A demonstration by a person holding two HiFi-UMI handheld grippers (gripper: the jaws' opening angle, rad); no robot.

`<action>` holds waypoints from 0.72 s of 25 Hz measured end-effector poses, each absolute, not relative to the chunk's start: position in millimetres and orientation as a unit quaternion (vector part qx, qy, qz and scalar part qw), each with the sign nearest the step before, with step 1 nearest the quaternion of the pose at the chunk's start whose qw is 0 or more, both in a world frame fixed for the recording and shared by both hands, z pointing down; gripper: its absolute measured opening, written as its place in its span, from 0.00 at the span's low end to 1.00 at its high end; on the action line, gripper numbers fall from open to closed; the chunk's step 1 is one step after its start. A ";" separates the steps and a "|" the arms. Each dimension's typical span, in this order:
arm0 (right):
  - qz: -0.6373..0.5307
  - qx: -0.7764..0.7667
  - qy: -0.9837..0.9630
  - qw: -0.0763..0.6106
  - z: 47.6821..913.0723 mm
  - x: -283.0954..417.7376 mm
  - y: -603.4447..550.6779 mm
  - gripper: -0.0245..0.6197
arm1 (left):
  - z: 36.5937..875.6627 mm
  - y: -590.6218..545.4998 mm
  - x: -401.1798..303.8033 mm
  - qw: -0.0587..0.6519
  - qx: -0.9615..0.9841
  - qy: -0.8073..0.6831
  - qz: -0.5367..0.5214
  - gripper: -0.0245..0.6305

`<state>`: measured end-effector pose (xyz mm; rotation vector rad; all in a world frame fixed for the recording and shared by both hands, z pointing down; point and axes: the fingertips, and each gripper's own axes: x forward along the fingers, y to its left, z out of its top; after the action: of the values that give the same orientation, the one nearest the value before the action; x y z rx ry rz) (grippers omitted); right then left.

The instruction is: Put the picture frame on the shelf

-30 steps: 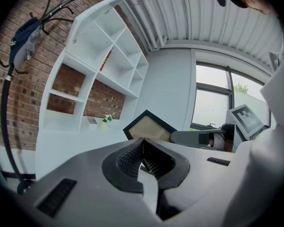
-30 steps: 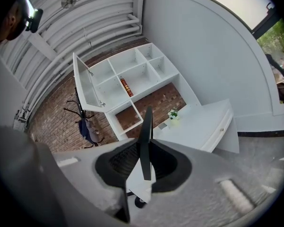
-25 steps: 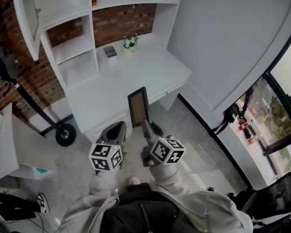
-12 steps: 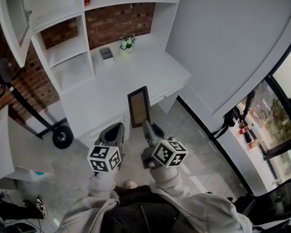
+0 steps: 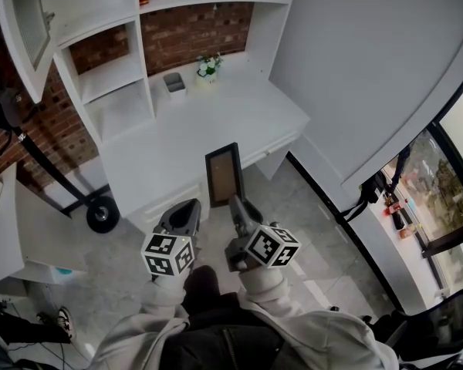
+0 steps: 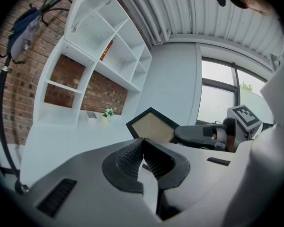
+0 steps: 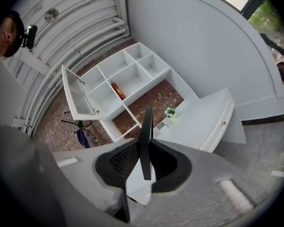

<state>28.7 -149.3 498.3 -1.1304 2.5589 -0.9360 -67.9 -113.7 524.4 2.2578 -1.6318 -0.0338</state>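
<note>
The hand-held gripper clamps the picture frame edge-on, with the white shelf beyond.

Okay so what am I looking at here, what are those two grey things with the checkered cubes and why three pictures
A person holds two hand-held grippers, simple two-jaw clamps; the patterned cubes belong to them. One picture comes from a camera on the person's head, looking down. The other two come from cameras riding on each gripper. The right gripper clamps a dark picture frame by its edge. The left gripper is shut and empty. Ahead stands a white desk with a small flower pot and a grey box, under white shelves.
</note>
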 end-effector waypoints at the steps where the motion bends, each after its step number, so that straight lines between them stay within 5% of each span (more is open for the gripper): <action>1: -0.319 -0.381 0.862 0.097 498.6 28.9 -148.3 0.14 | 523.8 -112.7 -67.9 0.177 0.798 -0.576 -0.012 0.04; 18: -0.299 -0.399 0.861 0.100 490.0 37.8 -152.7 0.14 | 518.4 -123.7 -53.2 0.168 0.815 -0.554 -0.007 0.04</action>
<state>37.8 -152.7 490.0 -1.1794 2.5453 -0.8826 -53.2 -123.7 518.4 2.3189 -1.5755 -0.0196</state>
